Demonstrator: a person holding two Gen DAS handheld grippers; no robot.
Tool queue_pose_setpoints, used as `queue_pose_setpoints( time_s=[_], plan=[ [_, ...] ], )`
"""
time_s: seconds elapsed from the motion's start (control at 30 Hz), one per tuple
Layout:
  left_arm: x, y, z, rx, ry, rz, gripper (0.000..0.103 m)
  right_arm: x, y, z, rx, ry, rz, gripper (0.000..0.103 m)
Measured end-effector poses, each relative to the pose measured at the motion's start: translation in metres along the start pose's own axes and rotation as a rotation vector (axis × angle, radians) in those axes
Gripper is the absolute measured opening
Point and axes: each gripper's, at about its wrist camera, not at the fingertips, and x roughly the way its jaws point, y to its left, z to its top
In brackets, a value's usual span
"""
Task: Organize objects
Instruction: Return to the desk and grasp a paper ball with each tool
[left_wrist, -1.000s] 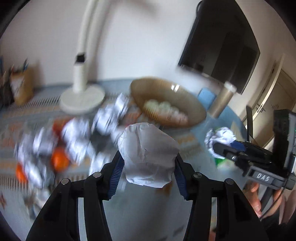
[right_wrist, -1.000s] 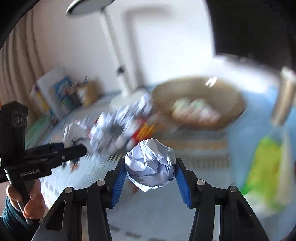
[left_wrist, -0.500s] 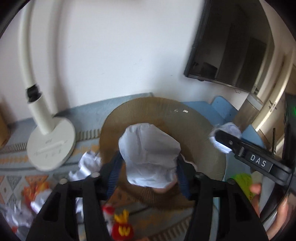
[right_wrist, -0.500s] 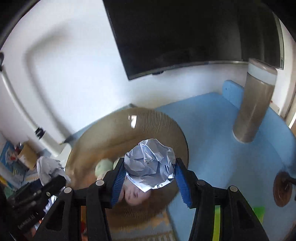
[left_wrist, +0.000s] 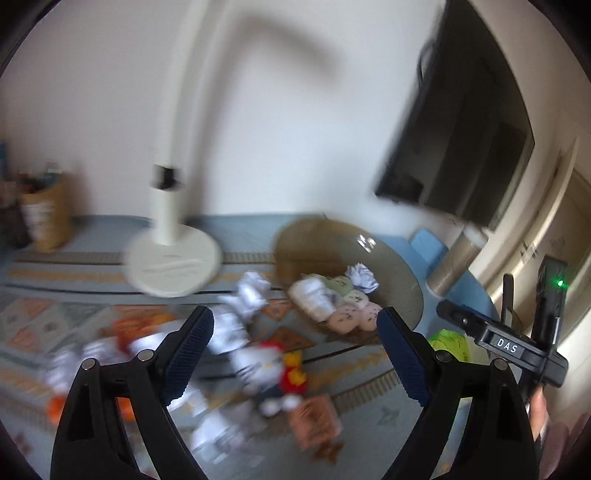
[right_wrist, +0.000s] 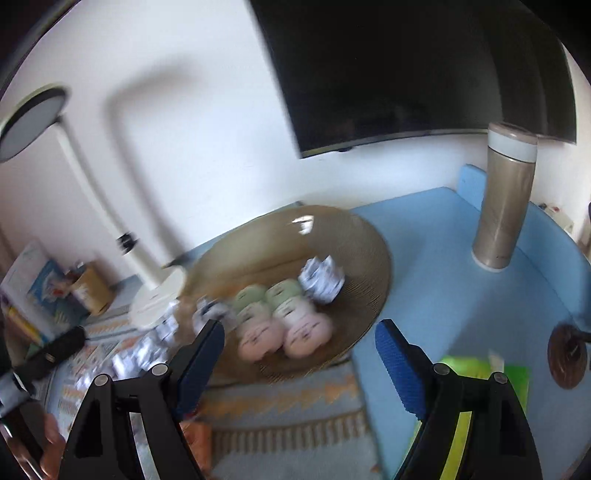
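Note:
A brown woven basket (left_wrist: 399, 273) (right_wrist: 362, 258) holds pink and green soft rolls (right_wrist: 295, 325) and crumpled paper balls (left_wrist: 362, 277) (right_wrist: 321, 278). My left gripper (left_wrist: 295, 350) is open and empty, back from the basket and above a scatter of crumpled paper (left_wrist: 251, 295) and small toys (left_wrist: 291, 373) on the patterned mat. My right gripper (right_wrist: 299, 354) is open and empty, just in front of the basket. The right gripper also shows at the right of the left wrist view (left_wrist: 502, 343).
A white lamp base (left_wrist: 173, 262) stands left of the basket. A tan bottle (right_wrist: 502, 199) stands on the blue surface at the right. A green packet (right_wrist: 476, 373) lies near the front right. A dark screen (right_wrist: 406, 66) hangs on the wall.
Both grippers have opened and let go of their crumpled paper balls, which now lie in the basket. Both have drawn back from the basket.

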Motion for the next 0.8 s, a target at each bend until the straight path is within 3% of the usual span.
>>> queue_pose_setpoints(
  time_s=[0.1, 0.2, 0.3, 0.47, 0.63, 0.67, 0.73, 0.8],
  plan=[
    [-0.060, 0.030, -0.010, -0.052, -0.087, 0.084, 0.103, -0.023, 0.029, -0.014, -0.051, -0.025, 0.074, 0.083],
    [-0.108, 0.065, -0.028, -0.103, -0.153, 0.177, 0.102, -0.040, 0.060, -0.031, -0.101, -0.045, 0.148, 0.087],
    [-0.130, 0.104, -0.056, -0.157, -0.154, 0.330, 0.102, -0.037, 0.090, -0.057, -0.168, -0.061, 0.190, 0.095],
    [-0.109, 0.176, -0.110, -0.256, -0.065, 0.525, 0.102, -0.005, 0.127, -0.124, -0.272, -0.055, 0.205, 0.095],
    [-0.079, 0.213, -0.145, -0.253, 0.004, 0.618, 0.102, 0.021, 0.140, -0.150, -0.334, -0.020, 0.167, 0.094],
    [-0.075, 0.216, -0.146, -0.253, 0.029, 0.624, 0.102, 0.021, 0.142, -0.150, -0.354, -0.023, 0.162, 0.094],
    [-0.076, 0.219, -0.146, -0.256, 0.033, 0.565, 0.102, 0.023, 0.144, -0.151, -0.372, -0.026, 0.172, 0.095],
    [-0.076, 0.218, -0.147, -0.253, 0.035, 0.580, 0.102, 0.030, 0.148, -0.155, -0.394, 0.011, 0.161, 0.095]
  ],
)
